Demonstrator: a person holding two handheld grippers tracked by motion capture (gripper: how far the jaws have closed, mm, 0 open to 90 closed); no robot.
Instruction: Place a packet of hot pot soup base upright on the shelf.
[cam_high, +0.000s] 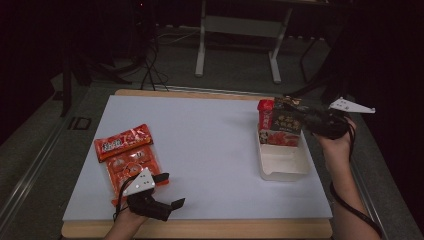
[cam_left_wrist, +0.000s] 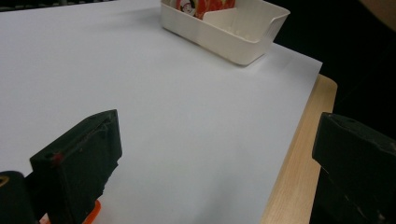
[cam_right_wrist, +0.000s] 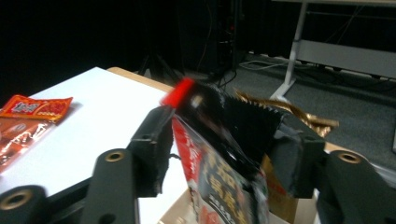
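Right gripper at dark packet, upright in bin.
Jaws spread, packet top between them, seemingly released; left gripper spread, empty, well apart.

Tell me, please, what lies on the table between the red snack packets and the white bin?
Nothing: in the high view, bare white tabletop separates the red snack packets from the white bin.

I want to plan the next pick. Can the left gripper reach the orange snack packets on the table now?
Probably yes. The left gripper is open and empty, right beside the orange snack packets, touching or nearly so. Nothing stands between them on the white board.
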